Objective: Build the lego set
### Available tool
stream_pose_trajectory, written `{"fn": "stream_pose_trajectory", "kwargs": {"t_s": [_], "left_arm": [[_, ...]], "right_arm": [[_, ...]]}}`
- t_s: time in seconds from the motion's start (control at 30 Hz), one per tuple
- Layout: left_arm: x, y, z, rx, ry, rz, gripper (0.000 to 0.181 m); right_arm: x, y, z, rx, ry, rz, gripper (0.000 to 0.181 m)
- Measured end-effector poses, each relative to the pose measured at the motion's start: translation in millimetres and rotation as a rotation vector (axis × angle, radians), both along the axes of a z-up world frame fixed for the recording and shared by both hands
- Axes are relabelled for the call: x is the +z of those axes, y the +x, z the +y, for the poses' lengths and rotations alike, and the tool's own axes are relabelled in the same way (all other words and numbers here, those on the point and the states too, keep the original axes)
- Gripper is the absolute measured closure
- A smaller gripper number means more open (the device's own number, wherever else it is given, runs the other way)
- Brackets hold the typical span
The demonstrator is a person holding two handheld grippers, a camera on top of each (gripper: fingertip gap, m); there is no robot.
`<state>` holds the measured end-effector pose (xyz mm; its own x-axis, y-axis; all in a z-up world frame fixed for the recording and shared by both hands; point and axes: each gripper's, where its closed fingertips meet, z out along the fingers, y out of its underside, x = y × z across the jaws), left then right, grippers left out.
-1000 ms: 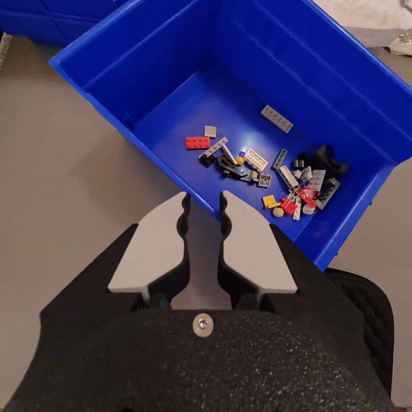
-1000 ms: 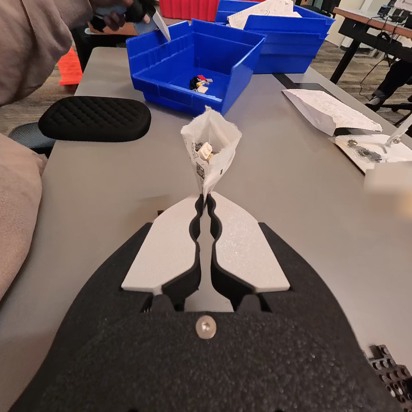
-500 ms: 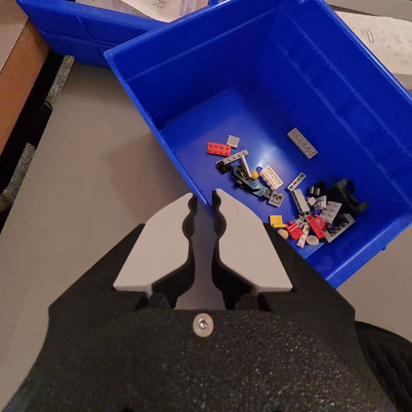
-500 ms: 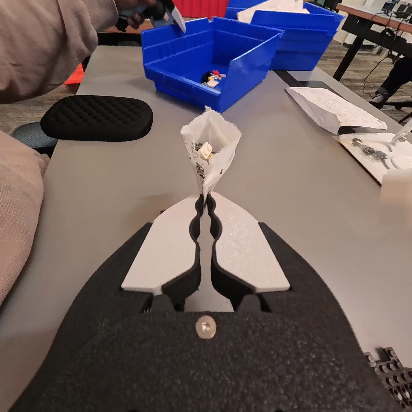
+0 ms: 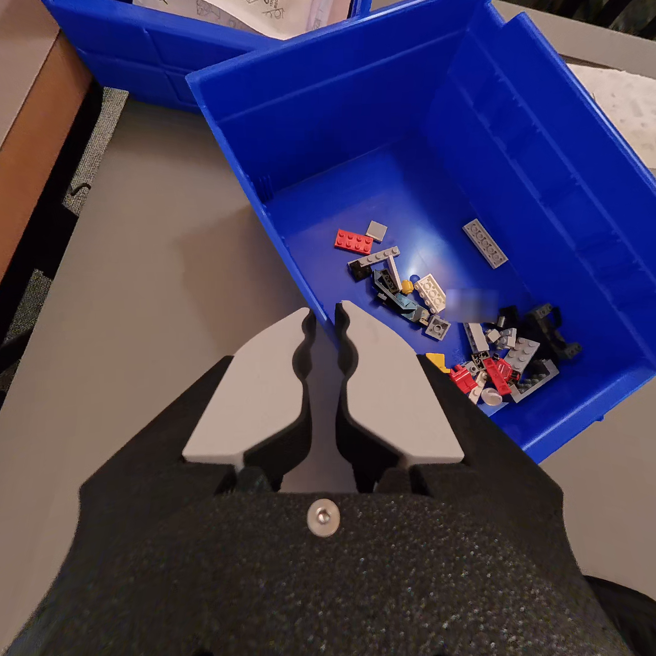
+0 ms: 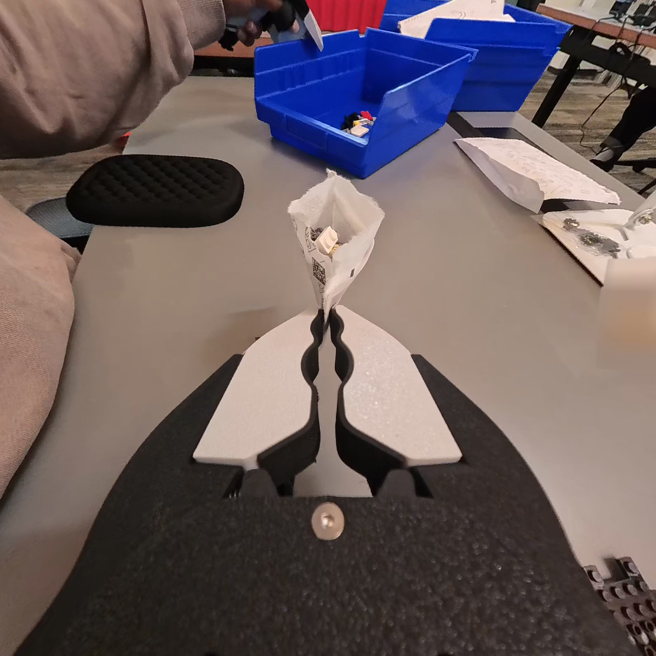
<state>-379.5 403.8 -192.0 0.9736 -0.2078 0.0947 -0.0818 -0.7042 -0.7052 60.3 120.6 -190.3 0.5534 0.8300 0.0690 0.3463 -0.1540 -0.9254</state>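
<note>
L gripper point(image 5: 324, 309): empty, fingers slightly apart, straddling near wall of blue bin point(image 5: 553, 198).
R gripper point(image 6: 327, 312): clamped on paper bag point(image 6: 337, 245) bottom.
Bag: upright, mouth up, bricks inside.
Loose bricks point(image 5: 440, 312): bin floor.
Room: grey table point(image 6: 443, 284) bare round bag.

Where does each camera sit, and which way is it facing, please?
Left wrist view: on the left gripper, looking steeply down at the blue bin of lego pieces; its own fingers show.
Right wrist view: on the right gripper, looking low across the grey table; fingers, paper bag, a sleeve.
Shared: the bin.
</note>
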Motion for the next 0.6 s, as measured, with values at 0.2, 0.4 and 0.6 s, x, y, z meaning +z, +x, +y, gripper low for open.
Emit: {"fn": "stream_pose_trajectory", "kwargs": {"t_s": [0.2,0.4,0.6], "left_arm": [[0,4,-7,-0.031,0.003,-0.031,0.170],[0,-1,-15,-0.057,0.010,-0.020,0.169],[0,-11,-19,-0.102,-0.006,-0.051,0.169]], "right_arm": [[1,1,1,-0.005,0.002,0.000,0.178],[1,1,2,-0.008,0.001,0.001,0.178],[4,4,1,-0.021,0.009,-0.001,0.178]]}}
